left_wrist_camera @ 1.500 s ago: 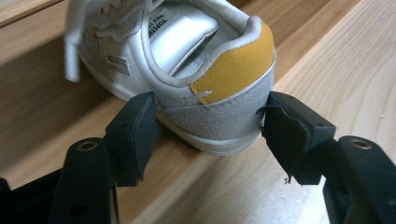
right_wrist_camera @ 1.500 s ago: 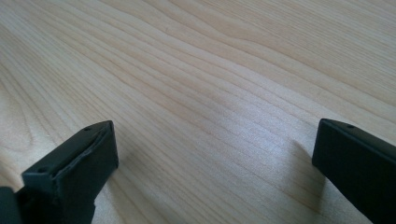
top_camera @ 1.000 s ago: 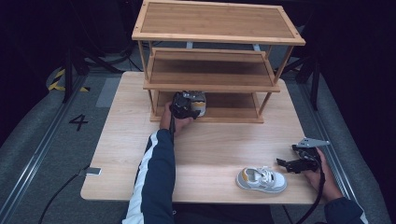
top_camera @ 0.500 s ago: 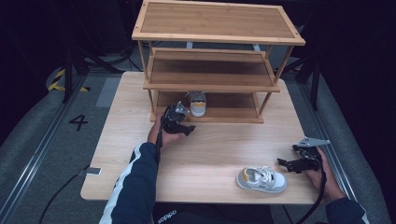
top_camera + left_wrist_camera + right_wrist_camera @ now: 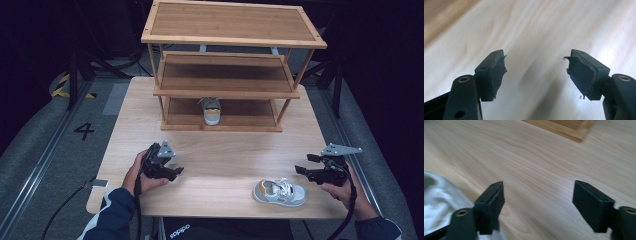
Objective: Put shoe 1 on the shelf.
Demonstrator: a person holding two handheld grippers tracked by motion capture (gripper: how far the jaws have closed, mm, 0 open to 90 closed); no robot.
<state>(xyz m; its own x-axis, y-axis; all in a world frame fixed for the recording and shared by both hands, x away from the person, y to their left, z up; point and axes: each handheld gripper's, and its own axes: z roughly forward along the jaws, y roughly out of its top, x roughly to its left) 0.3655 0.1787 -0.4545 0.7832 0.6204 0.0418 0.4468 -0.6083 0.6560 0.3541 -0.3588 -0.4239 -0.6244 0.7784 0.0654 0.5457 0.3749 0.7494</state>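
While one shoe [image 5: 211, 111] already sits on the rack's [image 5: 222, 85] bottom shelf, the other shoe [image 5: 279, 192] lies on the table [image 5: 225, 155] near its front edge, just beside the right gripper [image 5: 303, 171]. Its jaws have just been closing partway with nothing between them; a sideways approach could nudge the shoe off the edge. The left gripper [image 5: 176, 172], jaws just opening and empty, hovers well apart. The low middle shelf crowds the slot.

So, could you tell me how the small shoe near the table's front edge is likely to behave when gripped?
The shoe looks small, so probably light. Its fabric upper and laces would likely give under the fingers. Resting on its flat sole, it seems unlikely to roll.
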